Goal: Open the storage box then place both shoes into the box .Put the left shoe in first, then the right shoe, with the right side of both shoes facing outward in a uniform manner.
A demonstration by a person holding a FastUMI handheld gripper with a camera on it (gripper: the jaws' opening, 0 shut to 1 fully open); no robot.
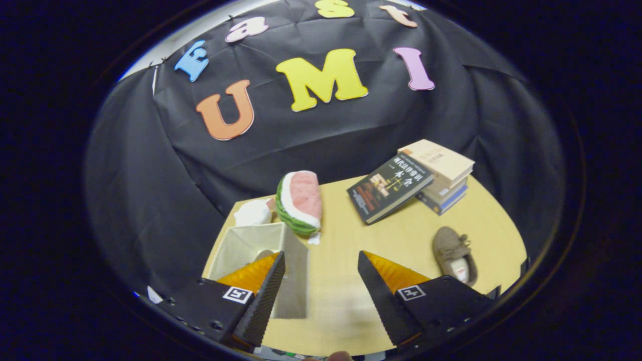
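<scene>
Hand-held gripper hangs open and empty over bench, box by one finger, shoe by the other.

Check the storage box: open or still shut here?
Open. The storage box shows its pale inside, no lid over it, with something rounded partly visible within. The gripper hangs open above the table, holding nothing.
</scene>
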